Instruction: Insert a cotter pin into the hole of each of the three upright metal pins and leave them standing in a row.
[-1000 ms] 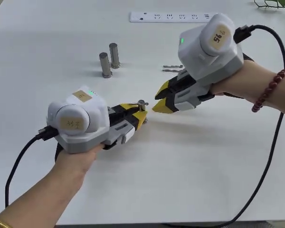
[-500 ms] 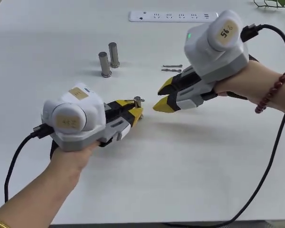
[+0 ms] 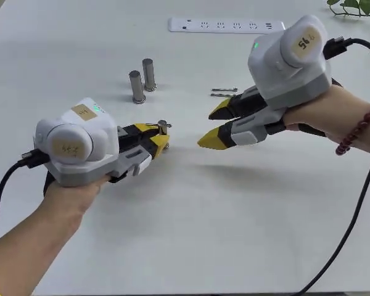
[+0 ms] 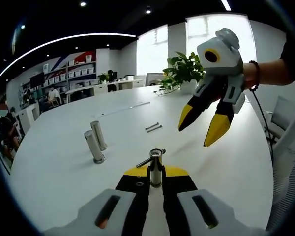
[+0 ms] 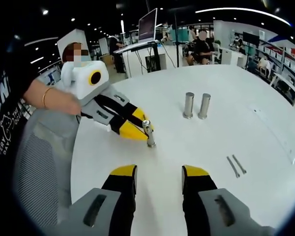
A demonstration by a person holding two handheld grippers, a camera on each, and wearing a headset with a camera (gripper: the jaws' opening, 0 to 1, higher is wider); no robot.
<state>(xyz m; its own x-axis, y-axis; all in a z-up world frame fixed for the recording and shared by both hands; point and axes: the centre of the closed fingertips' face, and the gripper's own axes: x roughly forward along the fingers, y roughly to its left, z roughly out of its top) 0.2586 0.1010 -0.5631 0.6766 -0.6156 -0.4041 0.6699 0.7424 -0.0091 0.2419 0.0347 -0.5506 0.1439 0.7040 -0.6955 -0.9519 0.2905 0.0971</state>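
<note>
White table (image 3: pixel 234 203) w/ a power strip (image 3: pixel 225 25) at the far edge. L gripper (image 3: pixel 157 137) is clamped on one metal pin (image 3: pixel 163 127), held upright btwn its yellow tips. A cotter pin (image 4: pixel 148 160) sits crosswise thru the hole at its top. R gripper (image 3: pixel 206 129) hangs above the table near it, jaws apart, nothing btwn them. Two other metal pins (image 3: pixel 135 86) stand upright side by side further back. Two loose cotter pins (image 3: pixel 224 92) lie flat behind R gripper.
</note>
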